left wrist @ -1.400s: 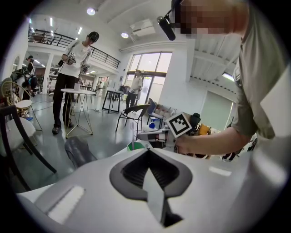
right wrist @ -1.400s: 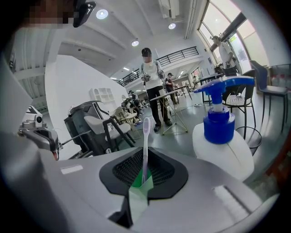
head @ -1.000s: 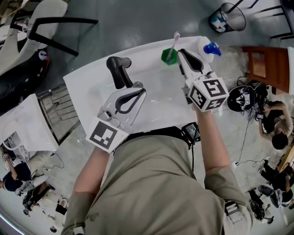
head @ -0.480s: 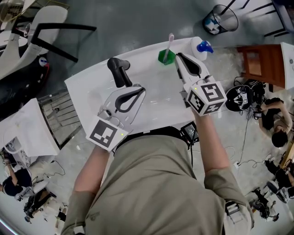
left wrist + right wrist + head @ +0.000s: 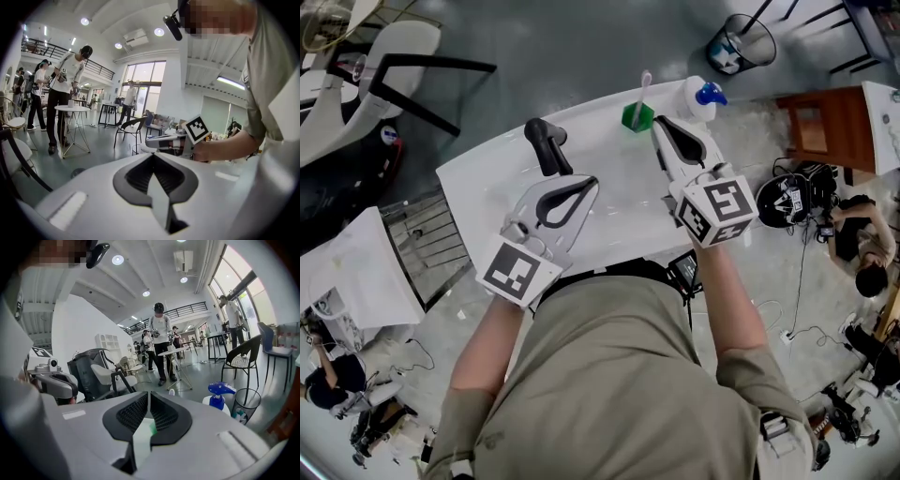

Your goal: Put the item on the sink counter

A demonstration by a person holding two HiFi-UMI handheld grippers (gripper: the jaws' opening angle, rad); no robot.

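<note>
Sink counter (image 5: 619,192) – white, sits under both grippers and runs out ahead of their tips.

Left gripper (image 5: 589,184): jaws together, tips meeting, nothing between them in the left gripper view (image 5: 152,155). It hangs over the near half of the counter. Its camera looks across at the right gripper (image 5: 168,140), off to its right side.

Right gripper (image 5: 657,123): jaws also pressed together, clamped on nothing (image 5: 149,393). It is farther forward than the left one, over the counter's far right part.

Black faucet (image 5: 546,147): just ahead of the left gripper's tips, slightly to their left, apart from them.

Soap bottle (image 5: 692,97), white with a blue pump: on the counter's far corner, ahead and to the right of the right gripper's tips; it shows clearly right of the jaws in the right gripper view (image 5: 216,401).

Green cup (image 5: 637,117) – upright on the counter just ahead of the right gripper's tips, slightly left, not gripped. Contact with the tips can't be told.

Toothbrush (image 5: 645,87): stands in the cup, leaning away from the gripper.
</note>
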